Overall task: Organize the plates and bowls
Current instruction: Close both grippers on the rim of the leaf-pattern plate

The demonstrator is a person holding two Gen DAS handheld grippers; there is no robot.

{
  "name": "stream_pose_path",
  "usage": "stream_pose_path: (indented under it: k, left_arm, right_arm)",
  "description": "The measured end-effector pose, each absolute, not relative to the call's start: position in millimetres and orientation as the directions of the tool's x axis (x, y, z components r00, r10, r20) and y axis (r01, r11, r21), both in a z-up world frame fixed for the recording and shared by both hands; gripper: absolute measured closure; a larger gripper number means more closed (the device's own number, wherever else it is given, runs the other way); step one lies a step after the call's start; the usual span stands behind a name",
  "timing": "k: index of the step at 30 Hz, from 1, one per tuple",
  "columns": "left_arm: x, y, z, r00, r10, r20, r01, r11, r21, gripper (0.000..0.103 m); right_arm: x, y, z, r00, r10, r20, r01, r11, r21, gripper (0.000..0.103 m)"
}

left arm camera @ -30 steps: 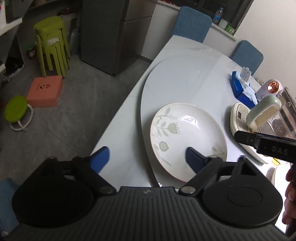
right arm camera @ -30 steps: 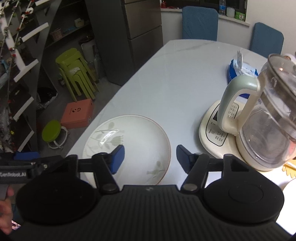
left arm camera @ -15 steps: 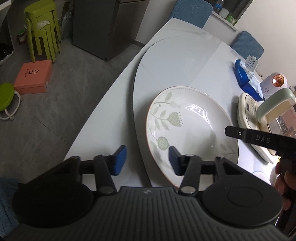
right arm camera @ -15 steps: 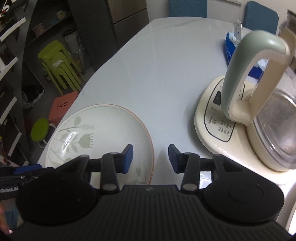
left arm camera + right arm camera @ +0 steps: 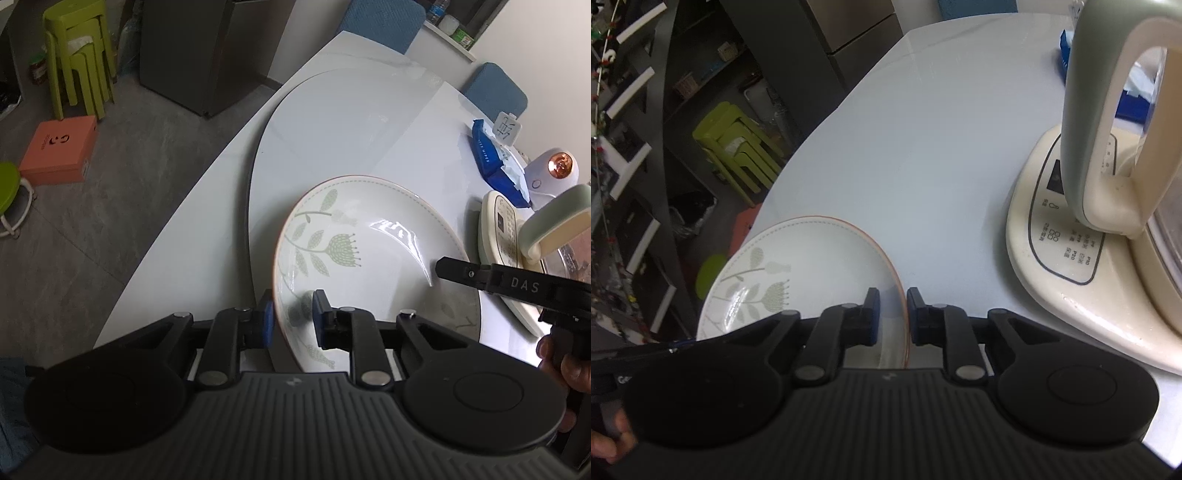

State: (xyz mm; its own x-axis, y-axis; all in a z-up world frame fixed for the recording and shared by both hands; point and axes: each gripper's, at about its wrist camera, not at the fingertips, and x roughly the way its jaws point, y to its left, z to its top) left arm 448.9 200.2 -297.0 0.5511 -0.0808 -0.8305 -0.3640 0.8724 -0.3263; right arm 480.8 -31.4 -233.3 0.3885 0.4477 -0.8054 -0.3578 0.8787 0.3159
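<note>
A white plate [image 5: 369, 251] with a grey-green leaf pattern and a thin orange rim lies on the pale table [image 5: 207, 236], partly on a round glass turntable [image 5: 351, 122]. My left gripper [image 5: 293, 322] straddles the plate's left rim. Its jaws are closing, the outer blue pad [image 5: 269, 324] sits at the rim, and a small gap shows at the inner pad. In the right wrist view the same plate [image 5: 812, 258] shows its right rim between the blue pads of my right gripper [image 5: 892, 315], which is shut on it.
A cream electric kettle [image 5: 1108, 129] on its base [image 5: 1052, 240] stands close to the right of the plate. Behind it lie a blue wipes pack [image 5: 491, 158] and a small white device [image 5: 554, 170]. Green stools [image 5: 77, 55] and an orange box [image 5: 59, 151] are on the floor.
Both grippers have come down and forward onto the plate. Their jaws have narrowed from wide apart to close around opposite rims, the right one clamping on its rim.
</note>
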Motion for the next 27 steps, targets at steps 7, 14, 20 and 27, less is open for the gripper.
stream_pose_path:
  k: [7, 14, 20, 27]
  left_arm:
    - [448.7, 204.1, -292.7, 0.556, -0.109, -0.824, -0.369, 0.856, -0.362, 0.079]
    - [438.2, 200.8, -283.9, 0.547, -0.144, -0.825, -0.352, 0.855, -0.382, 0.079]
    - [419.8, 193.7, -260.2, 0.543, -0.152, -0.826, -0.326, 0.868, -0.375, 0.079]
    - [396.7, 182.2, -226.4, 0.565, -0.196, -0.801, -0.286, 0.864, -0.414, 0.079]
  right_arm:
    - [481.1, -42.5, -229.7, 0.320, 0.473, -0.821, -0.365, 0.861, 0.354, 0.085]
    - [471.6, -47.7, -211.4, 0.325, 0.481, -0.814, -0.369, 0.857, 0.359, 0.085]
    - [457.8, -55.3, -187.7, 0.330, 0.498, -0.802, -0.403, 0.842, 0.358, 0.085]
    - [438.1, -82.5, -155.6, 0.354, 0.526, -0.773, -0.381, 0.836, 0.395, 0.085]
